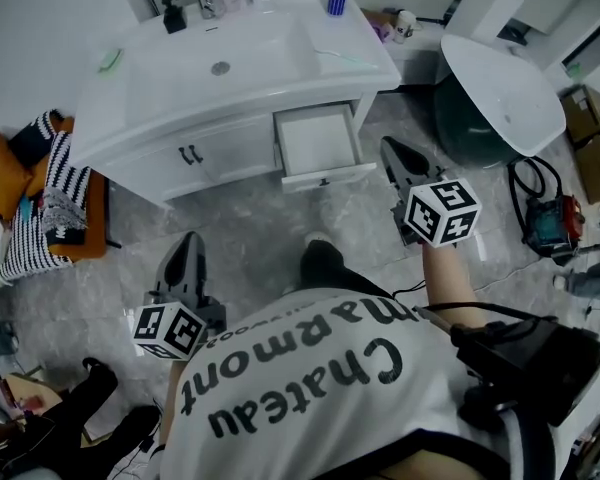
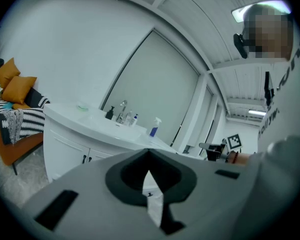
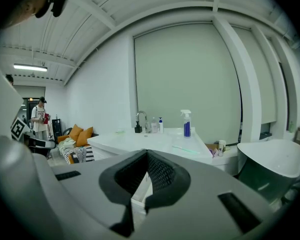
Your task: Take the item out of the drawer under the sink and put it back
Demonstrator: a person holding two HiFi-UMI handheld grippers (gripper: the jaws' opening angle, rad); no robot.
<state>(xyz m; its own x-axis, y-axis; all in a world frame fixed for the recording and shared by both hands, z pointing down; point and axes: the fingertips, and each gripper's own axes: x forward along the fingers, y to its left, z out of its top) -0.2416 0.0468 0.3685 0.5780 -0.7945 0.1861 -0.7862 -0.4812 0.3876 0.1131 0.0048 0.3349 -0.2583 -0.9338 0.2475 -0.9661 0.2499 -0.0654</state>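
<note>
Both clenched — left claw (image 1: pixel 187 243), right claw (image 1: pixel 393 152) — open drawer (image 1: pixel 320 140) juts lengthwise toward the person.

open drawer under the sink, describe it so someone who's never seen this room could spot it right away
Find the white sink cabinet at the top of the head view. On its front, right of the two closed doors with dark handles, one white drawer is pulled out toward the person. It is the only part standing open, its pale inside showing from above.
</note>
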